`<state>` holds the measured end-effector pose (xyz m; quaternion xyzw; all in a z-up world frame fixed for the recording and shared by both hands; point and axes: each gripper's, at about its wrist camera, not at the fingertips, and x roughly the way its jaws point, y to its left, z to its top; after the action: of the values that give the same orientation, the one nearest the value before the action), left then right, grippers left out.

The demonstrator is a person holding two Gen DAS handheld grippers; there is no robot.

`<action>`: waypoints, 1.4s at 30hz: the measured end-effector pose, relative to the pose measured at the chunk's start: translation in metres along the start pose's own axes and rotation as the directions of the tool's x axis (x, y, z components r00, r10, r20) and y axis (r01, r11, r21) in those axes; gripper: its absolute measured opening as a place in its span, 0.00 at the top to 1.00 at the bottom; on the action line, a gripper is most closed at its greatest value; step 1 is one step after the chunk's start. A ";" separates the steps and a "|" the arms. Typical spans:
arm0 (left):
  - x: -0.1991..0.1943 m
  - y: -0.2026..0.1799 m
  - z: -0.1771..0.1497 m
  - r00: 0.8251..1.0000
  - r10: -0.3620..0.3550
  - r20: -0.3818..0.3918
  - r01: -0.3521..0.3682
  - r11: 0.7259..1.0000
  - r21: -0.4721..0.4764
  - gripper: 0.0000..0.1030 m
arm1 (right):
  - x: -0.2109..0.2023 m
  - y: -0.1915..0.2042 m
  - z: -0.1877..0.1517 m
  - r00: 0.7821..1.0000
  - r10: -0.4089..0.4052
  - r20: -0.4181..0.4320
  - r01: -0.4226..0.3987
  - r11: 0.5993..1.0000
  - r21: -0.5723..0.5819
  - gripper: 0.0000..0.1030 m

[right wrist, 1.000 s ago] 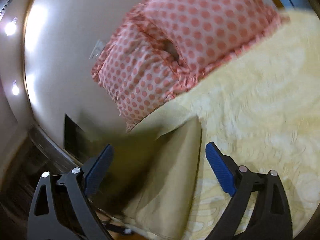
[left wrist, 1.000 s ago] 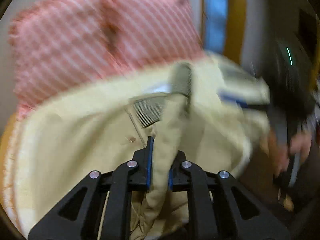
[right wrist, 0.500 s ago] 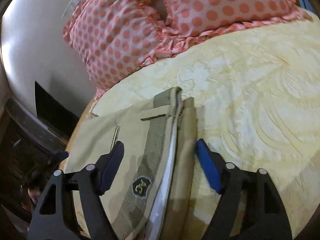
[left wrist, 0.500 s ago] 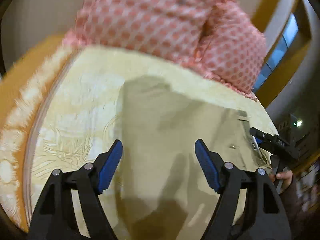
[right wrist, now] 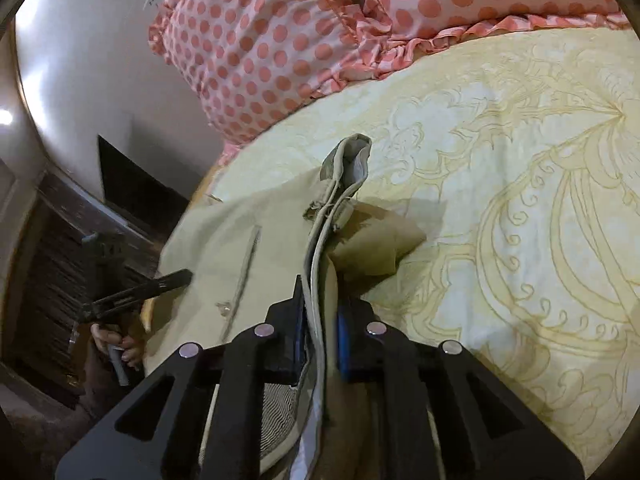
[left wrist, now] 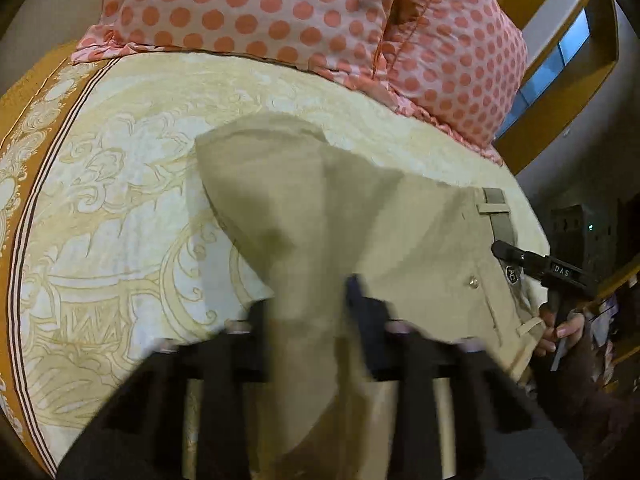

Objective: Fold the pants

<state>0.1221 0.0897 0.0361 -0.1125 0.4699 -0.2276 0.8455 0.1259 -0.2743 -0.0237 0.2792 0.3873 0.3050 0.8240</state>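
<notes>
Khaki pants (left wrist: 360, 216) lie on a yellow patterned bedspread (left wrist: 120, 200), waistband toward the right. My left gripper (left wrist: 308, 304) is blurred and closed on a raised fold of the pants' fabric. My right gripper (right wrist: 318, 312) is shut on the pants' waistband (right wrist: 344, 168), which stands up in a ridge ahead of the fingers. The right gripper also shows in the left wrist view (left wrist: 536, 264) at the waistband, and the left gripper shows in the right wrist view (right wrist: 136, 292) over the pants (right wrist: 224, 232).
Pink polka-dot pillows (left wrist: 320, 12) lie at the head of the bed, also in the right wrist view (right wrist: 280, 32). An orange border (left wrist: 24, 160) marks the bedspread's left edge. The bed edge and dark floor (right wrist: 48, 260) lie to the left in the right wrist view.
Both grippers were open over the pants half a second ago. Now the left has closed on a fabric fold and the right has closed on the waistband.
</notes>
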 end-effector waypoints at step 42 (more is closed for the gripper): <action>0.002 -0.072 -0.060 0.927 0.332 0.176 -0.343 0.939 0.036 0.09 | 0.025 0.076 -0.062 0.819 -0.543 0.185 0.573 0.792 -0.212 0.01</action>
<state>0.0523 0.0270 0.0315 -0.0207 0.4020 -0.0837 0.9116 0.0668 -0.1923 -0.0169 0.0596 0.3612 0.0795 0.9272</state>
